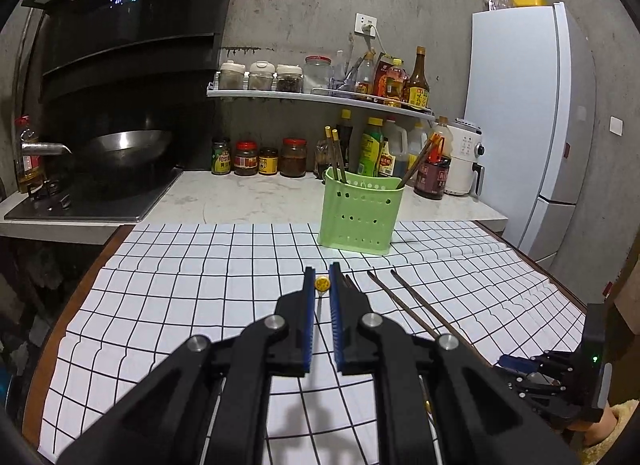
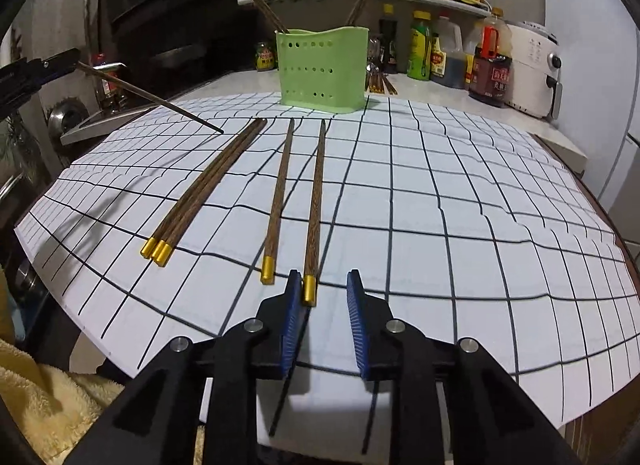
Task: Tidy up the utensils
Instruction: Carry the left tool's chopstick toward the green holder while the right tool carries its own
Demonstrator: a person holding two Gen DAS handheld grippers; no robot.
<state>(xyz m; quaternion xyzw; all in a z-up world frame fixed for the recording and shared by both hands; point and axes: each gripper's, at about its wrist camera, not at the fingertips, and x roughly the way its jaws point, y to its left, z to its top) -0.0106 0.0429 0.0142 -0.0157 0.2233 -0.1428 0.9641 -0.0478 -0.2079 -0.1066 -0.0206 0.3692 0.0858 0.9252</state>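
Note:
My left gripper (image 1: pixel 322 275) is shut on one brown chopstick (image 1: pixel 321 284), seen end-on by its gold cap; in the right wrist view the left gripper (image 2: pixel 60 65) holds that chopstick (image 2: pixel 156 101) above the cloth, tip slanting down. The green perforated holder (image 1: pixel 358 215) stands ahead with several chopsticks in it, also in the right wrist view (image 2: pixel 322 67). My right gripper (image 2: pixel 324 285) is open just above the cloth, its left pad beside the gold end of a loose chopstick (image 2: pixel 314 209). Another single chopstick (image 2: pixel 280 193) and a bundle of three (image 2: pixel 208 189) lie left of it.
The white grid-pattern cloth (image 2: pixel 460 225) covers the table. Behind it, the counter holds sauce bottles (image 1: pixel 372 149), jars (image 1: pixel 246 159), a white appliance (image 1: pixel 466 157), a wok on the stove (image 1: pixel 124 149). A fridge (image 1: pixel 528 113) stands at right. A yellow towel (image 2: pixel 44 397) lies at lower left.

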